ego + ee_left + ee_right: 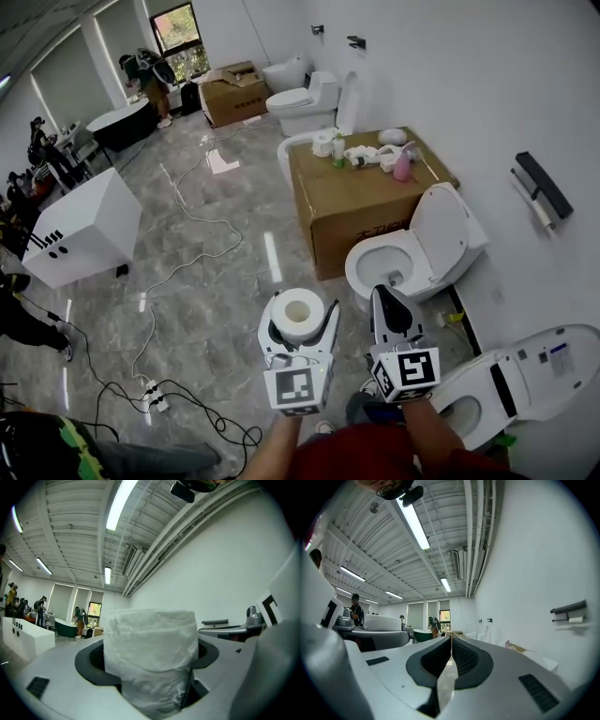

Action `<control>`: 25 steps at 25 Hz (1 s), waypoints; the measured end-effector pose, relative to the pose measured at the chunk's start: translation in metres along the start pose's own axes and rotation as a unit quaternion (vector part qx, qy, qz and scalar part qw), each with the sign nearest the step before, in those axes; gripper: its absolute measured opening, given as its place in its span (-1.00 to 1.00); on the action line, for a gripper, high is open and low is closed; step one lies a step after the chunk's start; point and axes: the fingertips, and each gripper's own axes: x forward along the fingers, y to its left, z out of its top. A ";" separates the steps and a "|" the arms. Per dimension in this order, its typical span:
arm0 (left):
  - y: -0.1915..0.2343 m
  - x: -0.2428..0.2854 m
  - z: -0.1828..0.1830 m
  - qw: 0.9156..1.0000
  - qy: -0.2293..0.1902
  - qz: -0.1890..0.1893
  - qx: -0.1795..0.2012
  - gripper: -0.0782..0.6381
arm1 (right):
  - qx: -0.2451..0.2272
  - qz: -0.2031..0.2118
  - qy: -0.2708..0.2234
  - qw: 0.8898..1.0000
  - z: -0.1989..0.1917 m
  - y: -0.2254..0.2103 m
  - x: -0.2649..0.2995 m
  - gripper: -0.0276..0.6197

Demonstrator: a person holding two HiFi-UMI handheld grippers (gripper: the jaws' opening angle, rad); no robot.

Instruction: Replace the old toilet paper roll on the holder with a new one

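1. We hold the left gripper (299, 326) level in front of us. Its fingers are clenched on the new toilet paper roll (150, 651), which stands upright between them. In the head view its hollow core faces up.
2. In the left gripper view the roll fills the gap between the fingers, and its lower part looks crumpled where it sits deepest.
3. The right gripper (384, 298) is just beside the left one and also level. Its fingers are clenched together with nothing between them, and the dark ribbed pads meet along one thin line.
4. The holder (542, 185) is a dark bar on the white wall to our right, and the old roll (541, 216) hangs under it as a thin white cylinder. Both grippers are well apart from it.
5. Ahead of the grippers stands a toilet (412, 255) with its lid raised against the wall. It is just beside a cardboard box (361, 211) that carries bottles, among them a pink bottle (402, 165).
6. A second toilet (525, 375) sits at our lower right.
7. Black and white cables (155, 319) trail across the glossy grey floor (206, 281). A white cabinet (80, 230) stands at the left, and people (150, 75) are at the far end of the room.
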 end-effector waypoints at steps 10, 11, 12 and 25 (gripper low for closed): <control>-0.113 0.126 -0.029 0.994 0.019 -0.111 0.008 0.44 | 0.002 -0.118 -0.009 0.993 0.000 -0.165 0.006 -0.84; -0.127 0.136 -0.031 0.992 0.020 -0.125 0.008 0.44 | 0.001 -0.135 -0.010 0.991 0.001 -0.182 0.002 -0.84; -0.142 0.147 -0.032 0.990 0.020 -0.140 0.009 0.44 | 0.001 -0.151 -0.010 0.988 0.001 -0.200 -0.003 -0.84; -0.373 0.239 -0.047 0.938 0.019 -0.347 -0.001 0.44 | 0.015 -0.362 -0.026 0.932 0.010 -0.408 -0.108 -0.84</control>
